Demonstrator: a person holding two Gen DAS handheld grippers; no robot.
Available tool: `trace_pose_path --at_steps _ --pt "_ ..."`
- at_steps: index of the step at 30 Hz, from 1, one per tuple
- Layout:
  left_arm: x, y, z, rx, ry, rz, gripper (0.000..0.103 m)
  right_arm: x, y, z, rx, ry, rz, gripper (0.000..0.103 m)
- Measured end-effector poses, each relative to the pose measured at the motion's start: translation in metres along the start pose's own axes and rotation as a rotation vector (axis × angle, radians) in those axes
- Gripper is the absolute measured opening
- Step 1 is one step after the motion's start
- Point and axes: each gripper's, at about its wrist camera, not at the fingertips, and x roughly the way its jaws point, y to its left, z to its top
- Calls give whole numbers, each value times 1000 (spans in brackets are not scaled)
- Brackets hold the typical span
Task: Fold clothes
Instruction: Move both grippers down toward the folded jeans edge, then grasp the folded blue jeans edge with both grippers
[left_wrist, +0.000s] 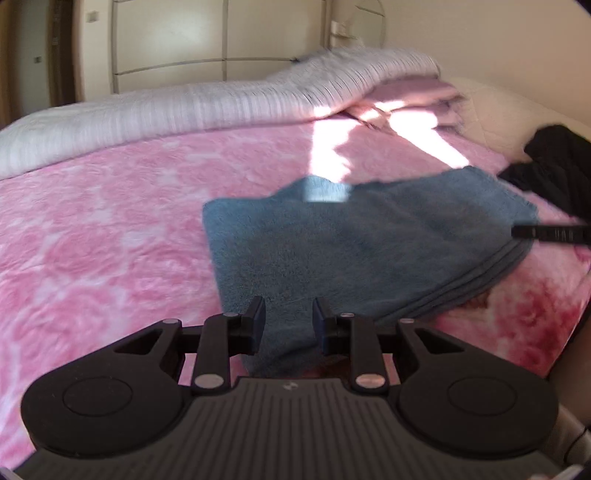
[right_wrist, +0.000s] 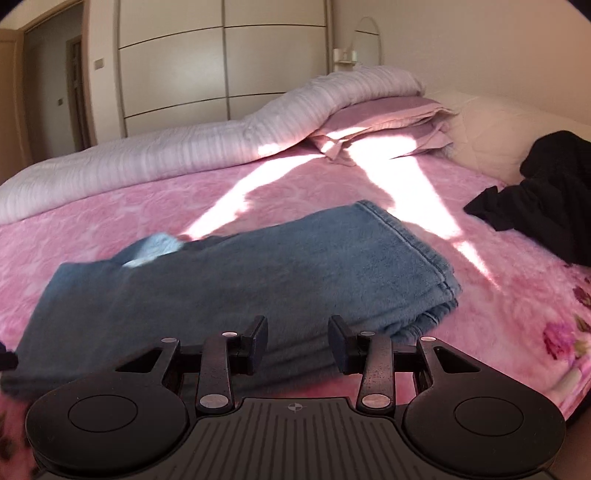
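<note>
The crumpled black fabric garment (right_wrist: 546, 192) runs off the right edge in both views, and motion blur softens the folded blue fleece cloth (left_wrist: 369, 243) in the left wrist view.

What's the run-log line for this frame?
stage: fold | blue towel: folded, on pink blanket | left gripper: open, empty | right gripper: open, empty

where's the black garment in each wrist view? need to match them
Left wrist: black garment at the far right edge, beyond the blue towel.
Right wrist: black garment at the right edge, right of the towel.
Shared landmark: rolled white duvet across the bed's far side.
</note>
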Motion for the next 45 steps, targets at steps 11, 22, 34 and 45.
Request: trace_pose_path --at_steps 11,22,34,45 --pt "54 60 77 38 49 -191 21 23 44 0 -71 26 -243 42" --pt "127 64 130 314 325 -223 14 31 54 39 86 206 -383 42" --pt "143 99 153 655 436 -510 13 -28 126 8 848 286 -621 42" --pt "166 168 161 308 794 -529 26 -84 228 -80 1830 97 -383 42"
